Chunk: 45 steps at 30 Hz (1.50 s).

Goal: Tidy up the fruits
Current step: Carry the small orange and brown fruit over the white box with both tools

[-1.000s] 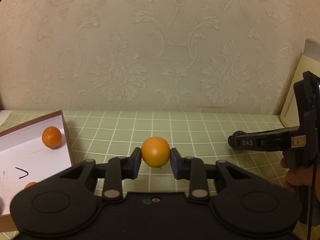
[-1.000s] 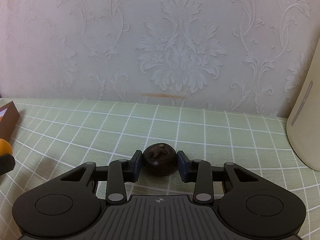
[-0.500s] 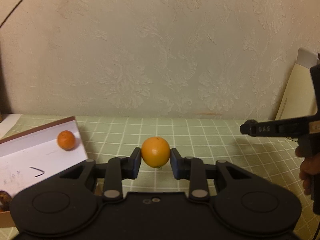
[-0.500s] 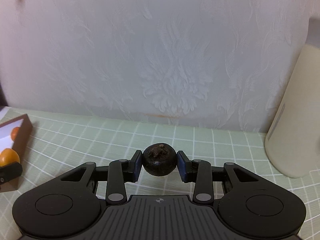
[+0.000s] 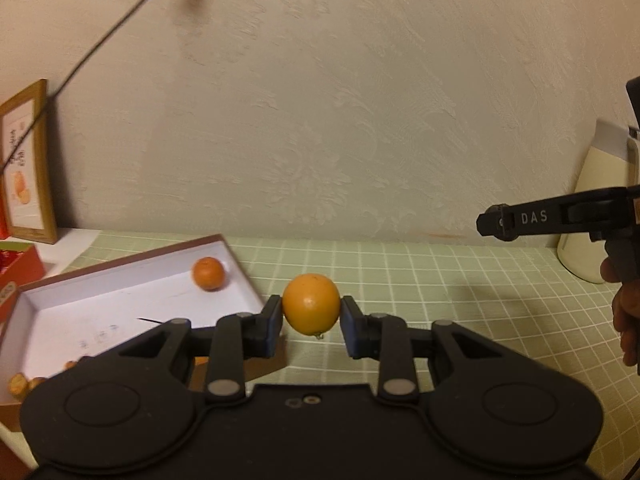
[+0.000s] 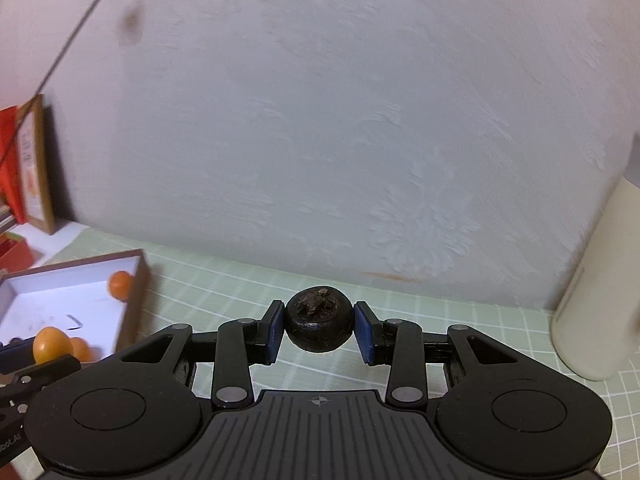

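Observation:
My left gripper is shut on an orange, held in the air above the green checked mat, just right of a white-lined box. Inside that box lies another orange, with small fruits at its near left corner. My right gripper is shut on a dark, round, rough-skinned fruit, also lifted off the mat. In the right wrist view the box sits to the left, and the held orange shows at the left edge. One finger of the right gripper reaches in from the right of the left wrist view.
A cream container stands on the mat at the far right by the wall. A framed picture and red boxes stand at the far left. A thin dark cable crosses the upper left. A person's hand holds the right gripper.
Both grippers have risen and drawn back with their fruits still held. The box has come further into view on the left in both views, and the picture frame now shows.

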Each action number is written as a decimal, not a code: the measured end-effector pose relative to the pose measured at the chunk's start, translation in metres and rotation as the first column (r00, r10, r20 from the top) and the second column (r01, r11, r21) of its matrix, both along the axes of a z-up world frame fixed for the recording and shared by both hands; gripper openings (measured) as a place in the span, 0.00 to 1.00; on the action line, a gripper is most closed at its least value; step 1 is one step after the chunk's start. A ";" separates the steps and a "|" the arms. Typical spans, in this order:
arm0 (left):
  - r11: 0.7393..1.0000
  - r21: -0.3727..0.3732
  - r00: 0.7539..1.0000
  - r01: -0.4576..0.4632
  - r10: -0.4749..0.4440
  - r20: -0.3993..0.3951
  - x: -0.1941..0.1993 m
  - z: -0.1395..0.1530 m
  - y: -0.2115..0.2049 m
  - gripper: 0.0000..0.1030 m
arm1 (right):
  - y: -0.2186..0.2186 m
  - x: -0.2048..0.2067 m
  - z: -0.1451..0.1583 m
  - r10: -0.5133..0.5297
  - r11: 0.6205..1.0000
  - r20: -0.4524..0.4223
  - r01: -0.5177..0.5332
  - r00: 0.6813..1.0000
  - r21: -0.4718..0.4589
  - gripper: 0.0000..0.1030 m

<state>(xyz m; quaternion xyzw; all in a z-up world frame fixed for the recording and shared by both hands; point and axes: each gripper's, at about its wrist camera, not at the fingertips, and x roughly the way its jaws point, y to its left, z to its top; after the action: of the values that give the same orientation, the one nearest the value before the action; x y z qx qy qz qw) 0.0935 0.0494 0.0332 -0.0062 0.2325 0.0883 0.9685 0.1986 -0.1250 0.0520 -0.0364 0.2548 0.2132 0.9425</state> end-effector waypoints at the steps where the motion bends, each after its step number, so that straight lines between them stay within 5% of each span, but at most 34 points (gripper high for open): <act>1: 1.000 0.001 1.000 -0.007 0.007 0.004 -0.003 0.002 0.004 0.21 | 0.005 -0.004 0.002 0.010 1.000 0.005 -0.010 1.000 -0.002 0.36; 17: 0.985 -0.010 0.984 -0.174 0.174 0.042 -0.035 0.019 0.077 0.21 | 0.074 -0.028 0.017 0.133 0.991 0.041 -0.134 0.990 0.018 0.36; 45: 0.905 -0.027 0.905 -0.424 0.424 0.024 -0.078 0.014 0.185 0.21 | 0.197 -0.069 0.008 0.350 0.936 0.035 -0.352 0.936 0.034 0.37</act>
<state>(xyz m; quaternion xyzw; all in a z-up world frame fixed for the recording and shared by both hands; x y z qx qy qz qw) 0.0154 0.2343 0.0470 -0.0680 0.2123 0.2940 0.9295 0.1301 0.0720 0.0602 -0.0657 0.2265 0.3824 0.8934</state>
